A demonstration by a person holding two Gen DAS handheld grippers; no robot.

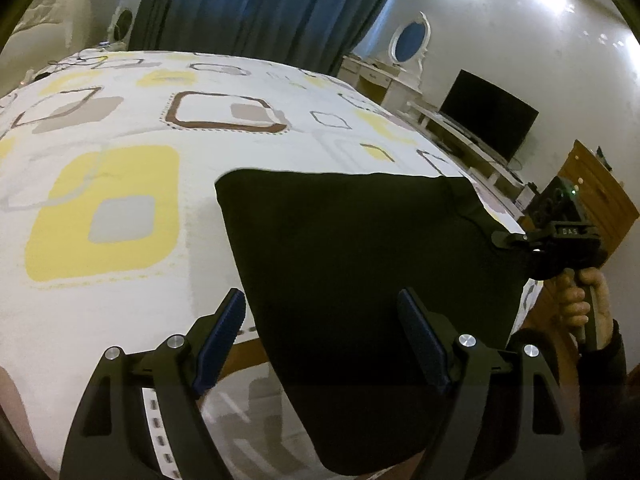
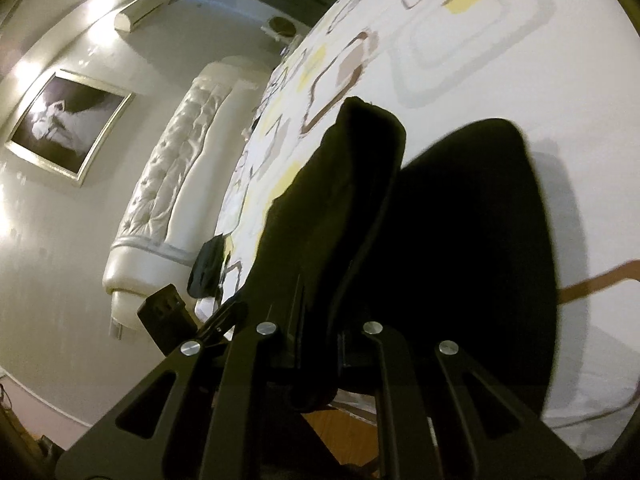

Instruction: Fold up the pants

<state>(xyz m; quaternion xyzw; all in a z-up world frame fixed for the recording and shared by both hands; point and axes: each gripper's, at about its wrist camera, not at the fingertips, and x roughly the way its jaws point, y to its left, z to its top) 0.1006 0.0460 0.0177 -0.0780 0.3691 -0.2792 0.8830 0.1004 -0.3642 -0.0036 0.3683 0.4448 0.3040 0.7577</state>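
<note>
Both grippers work at the near edge of a bed. From the left wrist, the left gripper stands with its jaws spread wide, nothing pressed between them, its blue-padded fingers straddling the near left corner of the black pants. The pants lie flat on the bedsheet and hang over the bed's near edge. Only this view shows the right gripper from outside, pinching the pants' right edge, with the person's hand and dark sleeve on its handle.

From the right wrist, the right gripper is clamped on a bunched fold of the pants that rises between its jaws and hides the fingertips. Only this view shows the padded white headboard, a framed picture on the wall, and a small dark cloth near the sheet's edge.

The sheet is white with yellow, grey and brown squares. Behind the bed in the left view hang dark blue curtains; to the right stand a white dressing table with an oval mirror, a dark television on a low white stand, and a wooden cabinet.
</note>
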